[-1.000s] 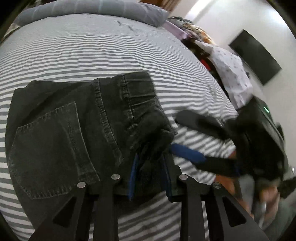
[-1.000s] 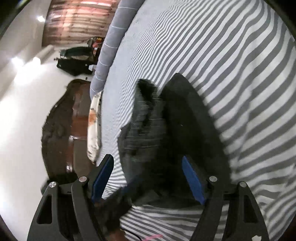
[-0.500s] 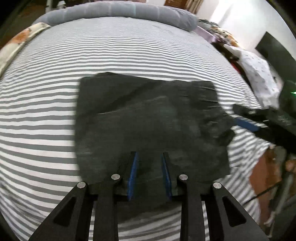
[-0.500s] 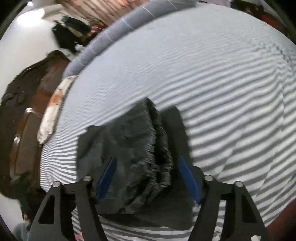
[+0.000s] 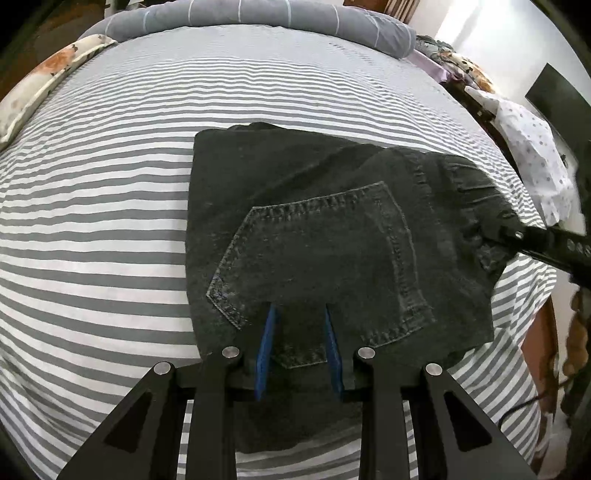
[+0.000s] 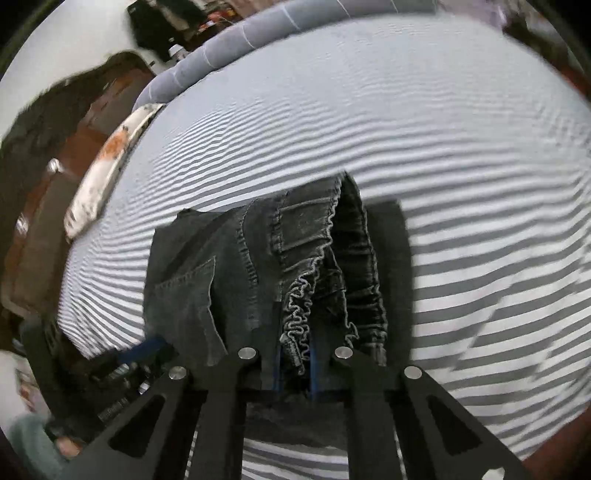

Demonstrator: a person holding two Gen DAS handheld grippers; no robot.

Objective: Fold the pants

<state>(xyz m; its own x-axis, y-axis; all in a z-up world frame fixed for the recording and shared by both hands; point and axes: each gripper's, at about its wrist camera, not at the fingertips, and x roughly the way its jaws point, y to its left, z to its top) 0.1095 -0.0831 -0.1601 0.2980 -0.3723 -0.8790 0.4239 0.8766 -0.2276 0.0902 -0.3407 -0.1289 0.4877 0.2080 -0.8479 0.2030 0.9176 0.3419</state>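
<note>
Black denim pants [image 5: 332,240] lie folded on the striped bed [image 5: 110,184], back pocket facing up. My left gripper [image 5: 299,310] is shut on their near edge, with fabric between the blue pads just below the pocket. My right gripper [image 5: 517,232] comes in from the right and pinches the pants' right corner. In the right wrist view, the right gripper [image 6: 295,350] is shut on the bunched, frayed edge of the pants [image 6: 229,277]. The left gripper [image 6: 147,347] shows blurred at the lower left. The fold hides the lower layers.
A grey bolster [image 5: 258,18] runs along the far side of the bed and a floral pillow [image 5: 44,74] lies at its left edge. A white dotted cloth [image 5: 535,147] and a dark screen [image 5: 557,96] are beyond the right edge. Striped sheet surrounds the pants.
The right gripper's jaws went from wide around the bunched edge to shut on it, and its view rolled. The left gripper carried its hold across the bed, and the pants now lie flatter.
</note>
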